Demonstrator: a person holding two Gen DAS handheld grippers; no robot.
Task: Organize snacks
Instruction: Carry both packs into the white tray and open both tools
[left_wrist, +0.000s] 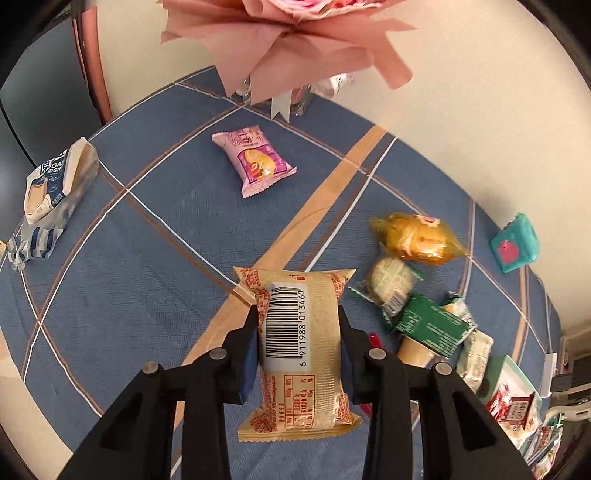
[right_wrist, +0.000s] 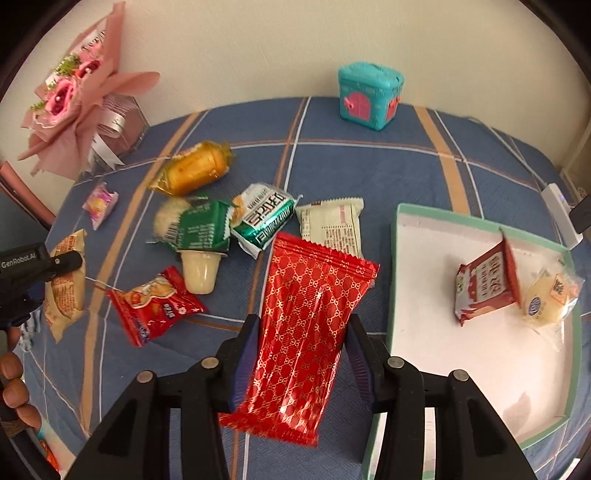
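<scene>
My left gripper (left_wrist: 298, 328) is shut on a tan snack packet (left_wrist: 299, 354) with a barcode, held above the blue checked tablecloth (left_wrist: 147, 258). My right gripper (right_wrist: 300, 334) is shut on a red foil packet (right_wrist: 303, 332) with a gold pattern, also lifted off the cloth. In the right wrist view the left gripper (right_wrist: 55, 263) shows at the far left with the tan packet (right_wrist: 66, 284). A pile of snacks lies between them: a yellow packet (right_wrist: 195, 168), green packets (right_wrist: 199, 227), a pudding cup (right_wrist: 199, 271), a red packet (right_wrist: 157, 304) and a white packet (right_wrist: 332, 225).
A white tray with a green rim (right_wrist: 393, 295) at the right holds a dark red packet (right_wrist: 484, 286) and a clear-wrapped sweet (right_wrist: 550, 299). A pink packet (left_wrist: 255, 158), a blue-white bag (left_wrist: 51, 195), a teal toy box (right_wrist: 369, 96) and a pink bouquet (right_wrist: 77, 96) stand on the table.
</scene>
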